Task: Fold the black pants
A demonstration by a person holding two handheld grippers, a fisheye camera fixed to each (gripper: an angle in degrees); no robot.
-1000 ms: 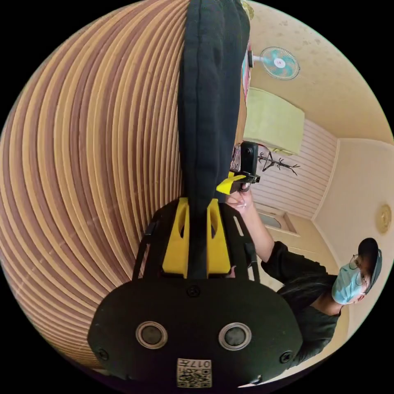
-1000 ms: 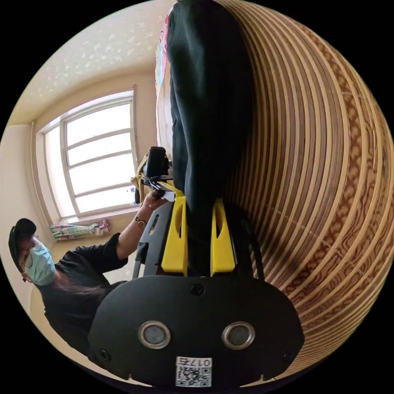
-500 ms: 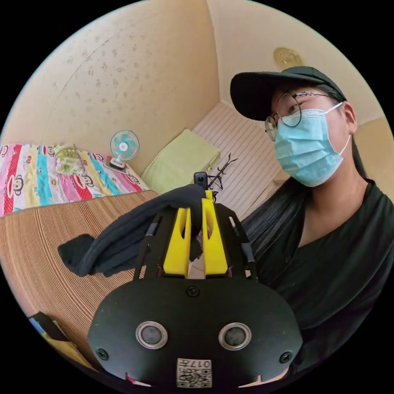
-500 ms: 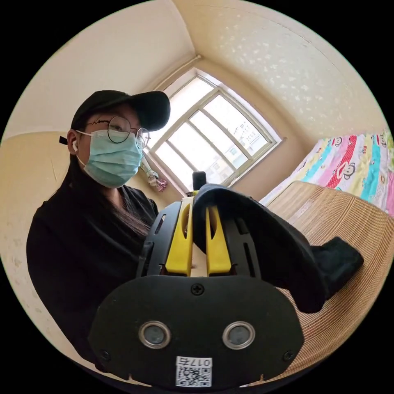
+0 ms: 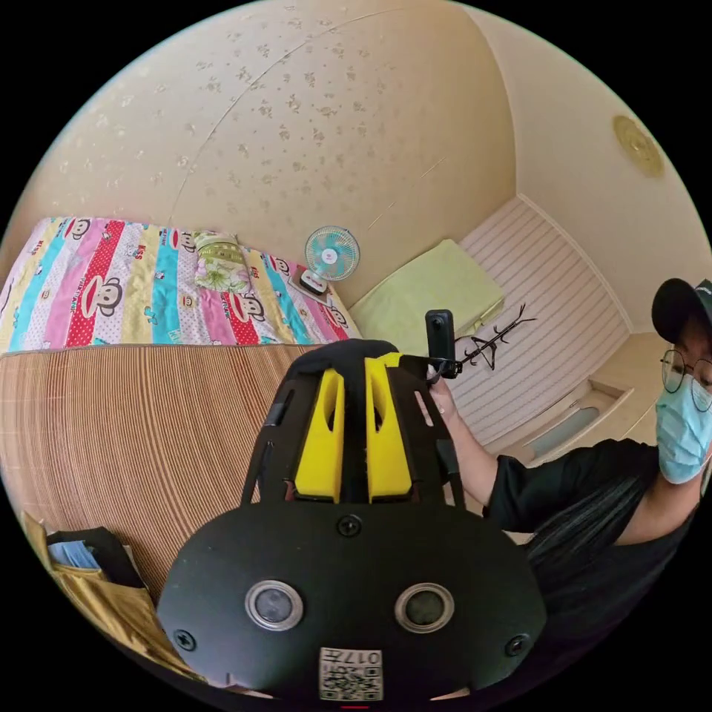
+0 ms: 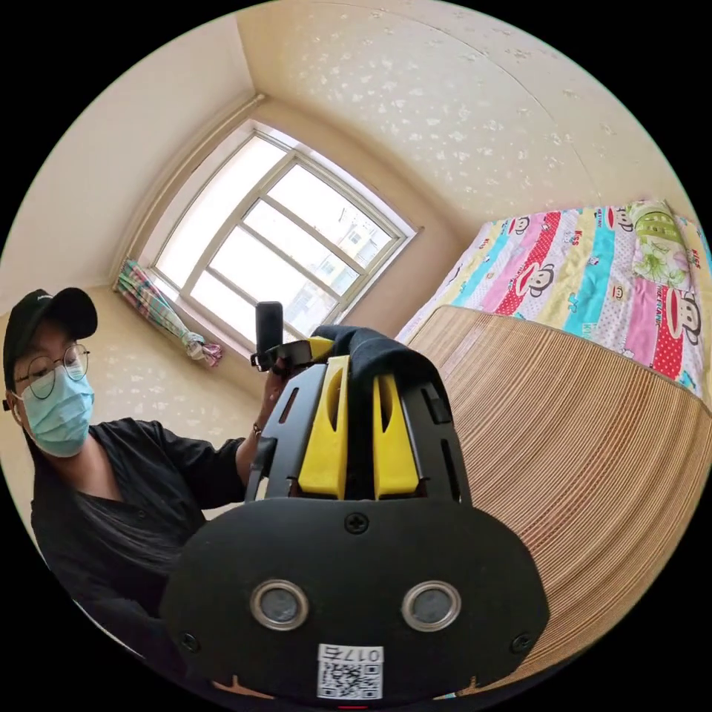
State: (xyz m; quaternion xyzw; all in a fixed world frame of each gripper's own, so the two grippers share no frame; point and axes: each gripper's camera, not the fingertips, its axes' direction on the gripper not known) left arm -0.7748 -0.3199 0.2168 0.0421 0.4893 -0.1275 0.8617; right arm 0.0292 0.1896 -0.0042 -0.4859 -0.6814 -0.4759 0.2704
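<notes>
2 tools (image 5: 354, 371) (image 6: 360, 371), 1 pr black pants (image 5: 348, 352), 1 person (image 5: 593, 504), 1 fan (image 5: 331, 254), 1 striped mat (image 5: 133, 430), 1 cartoon bedsheet (image 5: 111, 282), 1 window (image 6: 274, 252)

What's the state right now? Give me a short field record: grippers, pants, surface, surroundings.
left gripper: shut on black pants
right gripper: shut on black pants
black pants: bunched dark fabric draped over the tips of both grippers, held up above the mat
surface: striped woven mat on the bed
beyond the mat: colourful cartoon-print sheet, small fan
person: close by, holding both grippers
</notes>
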